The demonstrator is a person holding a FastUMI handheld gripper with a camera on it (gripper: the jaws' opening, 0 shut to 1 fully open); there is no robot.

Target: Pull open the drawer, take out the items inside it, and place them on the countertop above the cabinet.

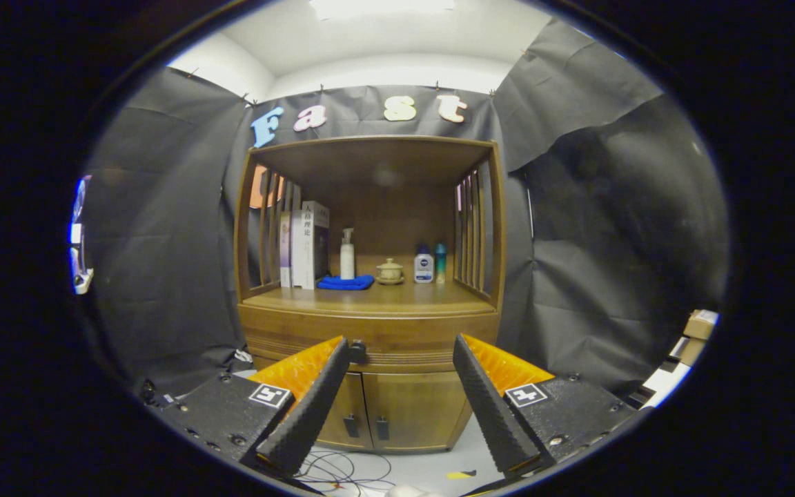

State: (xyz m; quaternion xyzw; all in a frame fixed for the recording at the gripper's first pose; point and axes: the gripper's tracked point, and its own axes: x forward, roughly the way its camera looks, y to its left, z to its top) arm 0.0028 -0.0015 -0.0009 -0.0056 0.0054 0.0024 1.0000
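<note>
A wooden cabinet point(370, 324) stands ahead against the black cloth wall. Its drawer point(397, 342) is closed, a wide band below the countertop point(370, 298), with a small dark knob point(358, 351) showing just beside my left fingertip. My gripper point(401, 348) is open, its two black ribbed fingers point(311, 407) spread wide and some way in front of the drawer, with nothing between them. The drawer's contents are hidden.
On the countertop stand books point(306, 243), a white pump bottle point(347, 254) on a blue cloth point(346, 282), a small lidded pot point(390, 270) and two small bottles point(430, 265). Two lower doors point(397, 411) sit under the drawer. Cables point(342, 473) lie on the floor.
</note>
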